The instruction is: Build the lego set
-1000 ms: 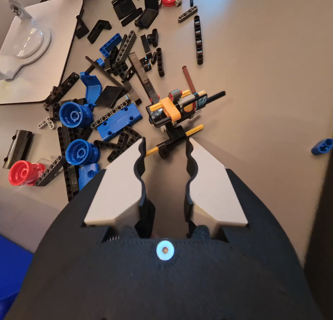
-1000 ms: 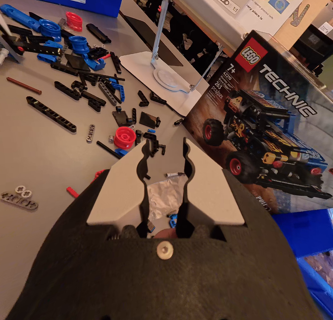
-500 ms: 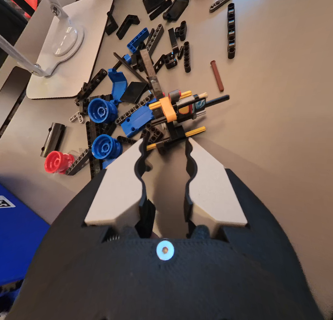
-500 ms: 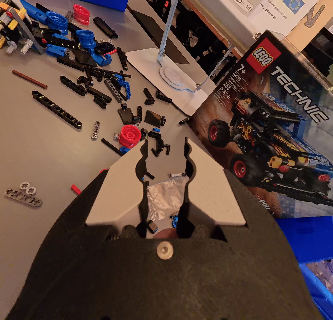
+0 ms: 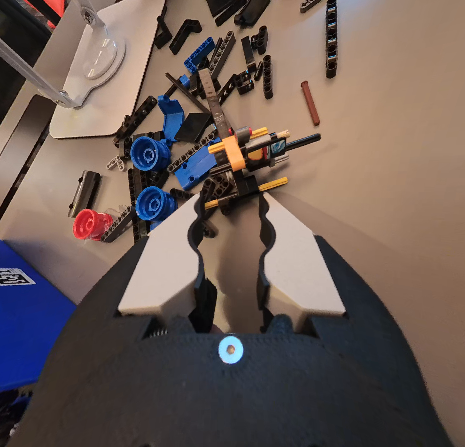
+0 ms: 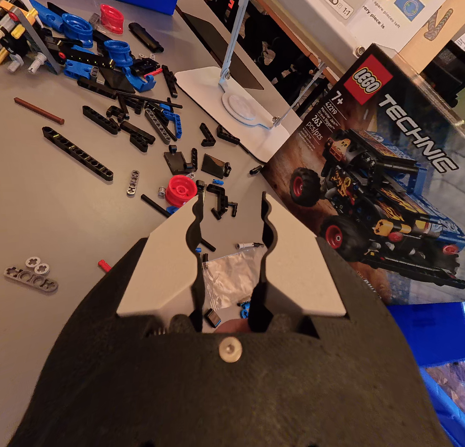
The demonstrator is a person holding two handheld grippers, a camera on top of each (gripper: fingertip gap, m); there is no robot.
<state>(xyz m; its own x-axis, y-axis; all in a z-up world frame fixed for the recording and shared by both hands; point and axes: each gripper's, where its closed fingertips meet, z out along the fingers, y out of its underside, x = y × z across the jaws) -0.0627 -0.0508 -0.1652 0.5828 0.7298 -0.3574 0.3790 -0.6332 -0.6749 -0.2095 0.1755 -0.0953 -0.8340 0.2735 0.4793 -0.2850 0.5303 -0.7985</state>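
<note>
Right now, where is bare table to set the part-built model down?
Bare table runs right of the part-built model, past the brown axle. Another patch lies between the long black beam and grey flat pieces. Crowded around the blue wheels.

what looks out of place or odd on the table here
Nothing is damaged. The half-built assembly lies tipped on loose beams instead of flat on the table, and a crumpled clear bag sits among the parts near the box.
</note>
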